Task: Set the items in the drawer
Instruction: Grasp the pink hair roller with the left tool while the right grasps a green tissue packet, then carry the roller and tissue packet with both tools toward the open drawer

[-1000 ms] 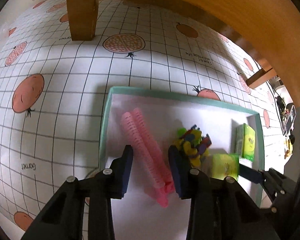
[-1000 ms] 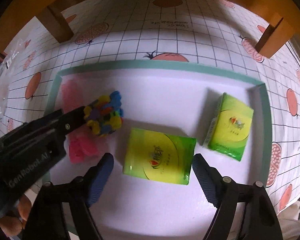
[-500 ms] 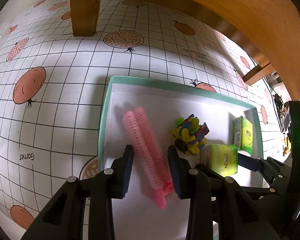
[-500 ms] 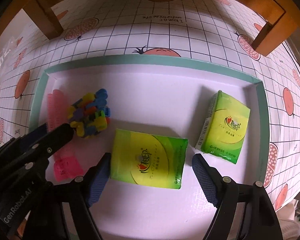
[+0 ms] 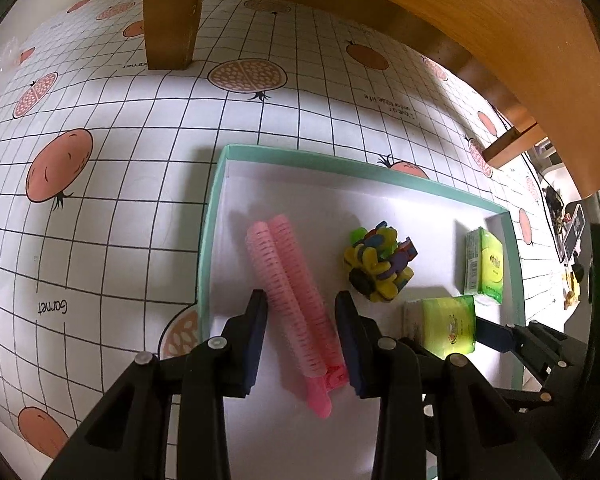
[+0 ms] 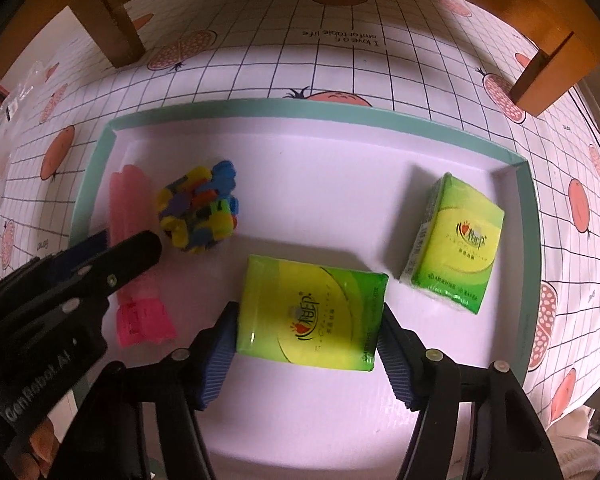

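Note:
A shallow drawer (image 5: 216,208) (image 6: 96,160) with a teal rim and white floor holds everything. Pink hair rollers (image 5: 288,280) (image 6: 128,208) lie at its left, running between the fingers of my open left gripper (image 5: 300,300), whose black arm (image 6: 100,272) crosses the right wrist view. A many-coloured foam ball (image 5: 380,266) (image 6: 198,216) rests beside them, untouched. One green tissue pack (image 6: 312,316) (image 5: 440,326) lies flat between the fingers of my open right gripper (image 6: 306,320), which flank its near sides. A second green pack (image 6: 456,248) (image 5: 484,266) sits at the right wall.
The drawer stands on a grid-patterned cloth with fruit prints (image 5: 112,184). Wooden legs (image 5: 172,16) (image 6: 548,80) and a wooden board (image 5: 500,20) rise behind and overhead. Crinkled clear plastic (image 6: 4,120) lies far left.
Both grippers have drawn back a little, showing more of the drawer. The left gripper's tip has moved away from the foam ball. The right fingers now sit closer to the tissue pack's sides.

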`<action>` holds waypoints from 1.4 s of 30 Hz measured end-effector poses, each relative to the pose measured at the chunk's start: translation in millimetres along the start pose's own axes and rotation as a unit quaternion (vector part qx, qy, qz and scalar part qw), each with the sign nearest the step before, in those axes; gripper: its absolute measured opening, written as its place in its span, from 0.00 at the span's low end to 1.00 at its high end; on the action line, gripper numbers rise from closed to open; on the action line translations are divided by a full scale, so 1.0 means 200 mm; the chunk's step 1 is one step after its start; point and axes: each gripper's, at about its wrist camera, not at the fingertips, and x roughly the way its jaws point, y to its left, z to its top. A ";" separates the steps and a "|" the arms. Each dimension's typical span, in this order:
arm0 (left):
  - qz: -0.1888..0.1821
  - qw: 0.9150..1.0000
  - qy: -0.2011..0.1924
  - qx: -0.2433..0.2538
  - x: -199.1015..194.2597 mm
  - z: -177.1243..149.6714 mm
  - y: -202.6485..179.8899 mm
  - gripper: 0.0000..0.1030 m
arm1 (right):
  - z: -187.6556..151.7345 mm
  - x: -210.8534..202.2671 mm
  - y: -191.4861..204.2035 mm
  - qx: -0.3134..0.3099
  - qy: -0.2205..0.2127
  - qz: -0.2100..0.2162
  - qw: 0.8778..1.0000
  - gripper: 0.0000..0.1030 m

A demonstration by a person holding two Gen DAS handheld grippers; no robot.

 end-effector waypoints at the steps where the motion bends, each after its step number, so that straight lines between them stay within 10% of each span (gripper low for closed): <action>1: 0.001 1.000 0.001 0.002 0.00 0.00 0.00 0.35 | -0.01 0.00 0.00 -0.018 0.001 0.005 1.000 0.66; 16: 0.000 0.999 0.027 -0.017 -0.03 -0.06 0.03 0.31 | -0.11 -0.08 -0.08 -0.014 0.010 0.036 0.999 0.66; 42: -0.007 0.998 -0.043 0.041 -0.39 0.01 -0.09 0.27 | -0.12 -0.51 -0.18 -0.002 -0.125 0.068 0.990 0.66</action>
